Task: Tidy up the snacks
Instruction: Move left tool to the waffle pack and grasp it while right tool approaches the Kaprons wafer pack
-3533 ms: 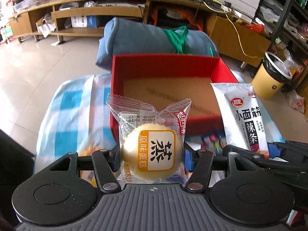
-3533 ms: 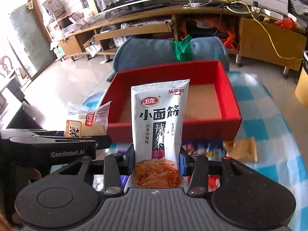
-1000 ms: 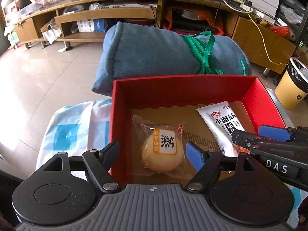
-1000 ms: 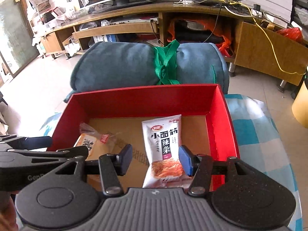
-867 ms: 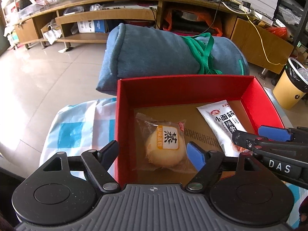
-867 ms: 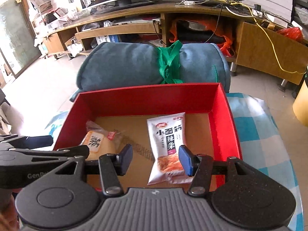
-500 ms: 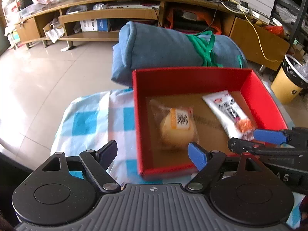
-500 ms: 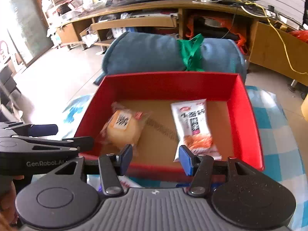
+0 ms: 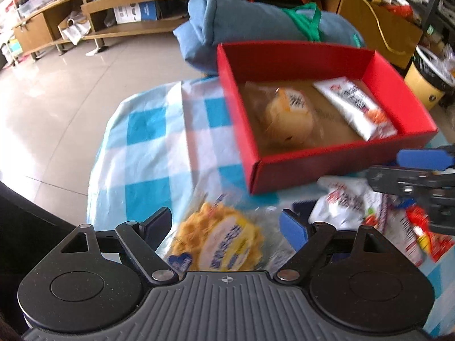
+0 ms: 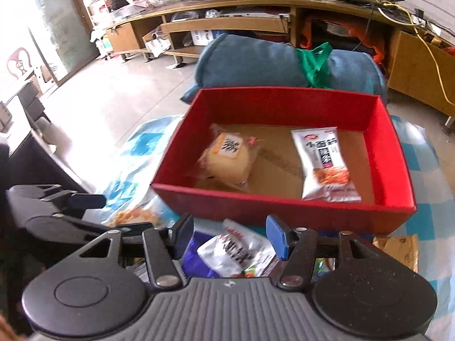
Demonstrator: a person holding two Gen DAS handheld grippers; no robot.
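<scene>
- Two snacks already lie flat inside the shallow red cardboard box point(image 10: 284, 210) – a round yellow cake in a clear wrapper point(image 10: 224, 156) toward its left side and a white packet of spicy strips with orange print point(image 10: 324, 162) toward its right, the two apart from each other.
- Several more wait on the blue-and-white checked cloth of the table point(image 9: 148, 153), in front of the box's near wall, so by my reckoning the job is somewhere in its early half.
- Left tool point(image 9: 227, 227): its jaws are opening, and they straddle a yellow waffle-like snack in a clear bag point(image 9: 219, 238) without pressing on it; nothing is gripped.
- Right tool point(image 10: 227, 234): jaws also opening, hanging over a white and red crinkled packet point(image 10: 239, 253) that lies on a dark blue wrapper point(image 10: 193, 253); the pads do not touch it.
- Just right of that pile lies a small brown paper sachet point(image 10: 398, 248), near the box's front corner.
- Behind the box lies a rolled blue blanket tied with a green strap point(image 10: 256, 65); further back, a long wooden TV bench point(image 10: 227, 22).
- What may hinder – the loose packets overlap in a heap, so picking one alone could drag its neighbour, and the two tools work close side by side.
</scene>
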